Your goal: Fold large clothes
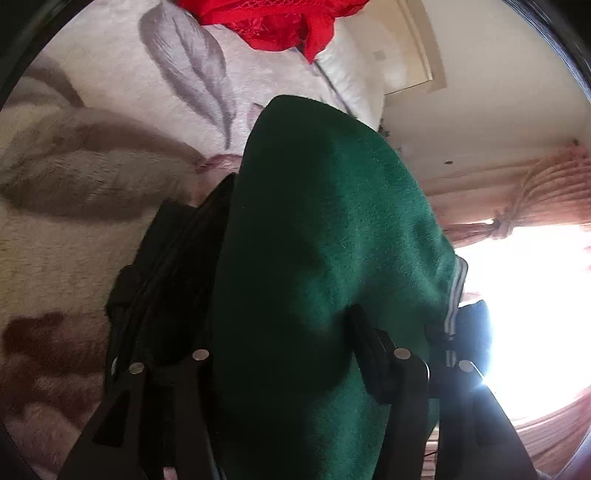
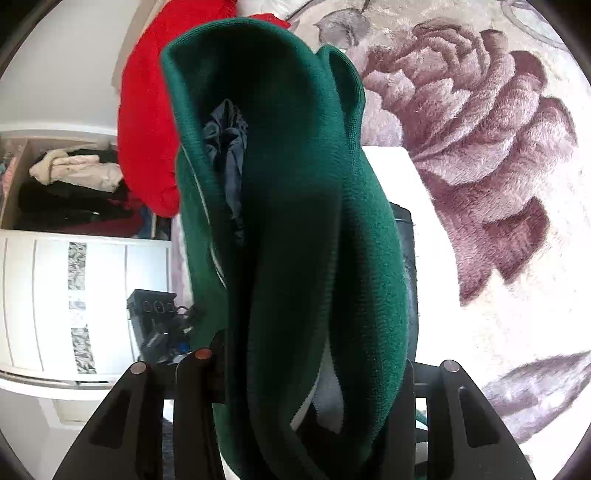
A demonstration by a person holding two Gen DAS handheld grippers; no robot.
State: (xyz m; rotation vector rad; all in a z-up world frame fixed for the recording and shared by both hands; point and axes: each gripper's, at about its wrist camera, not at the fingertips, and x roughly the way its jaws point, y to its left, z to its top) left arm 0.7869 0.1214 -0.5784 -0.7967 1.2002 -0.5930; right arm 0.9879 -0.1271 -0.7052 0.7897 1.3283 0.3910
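Observation:
A large dark green fleece garment (image 1: 332, 240) with white-striped trim fills the middle of the left wrist view, draped over my left gripper (image 1: 291, 332), which is shut on it. In the right wrist view the same green garment (image 2: 295, 221) hangs in folds between the fingers of my right gripper (image 2: 314, 362), which is shut on it; a dark navy lining (image 2: 229, 155) shows inside a fold. The fingertips of both grippers are hidden by the cloth. The garment is held up above the bed.
A plush floral blanket (image 1: 92, 155) (image 2: 480, 129) covers the bed below. A red garment (image 1: 273, 22) (image 2: 147, 129) lies at the bed's far end. An open wardrobe with clothes (image 2: 74, 184) and white drawers (image 2: 74, 302) stand left. A curtained bright window (image 1: 528, 295) is right.

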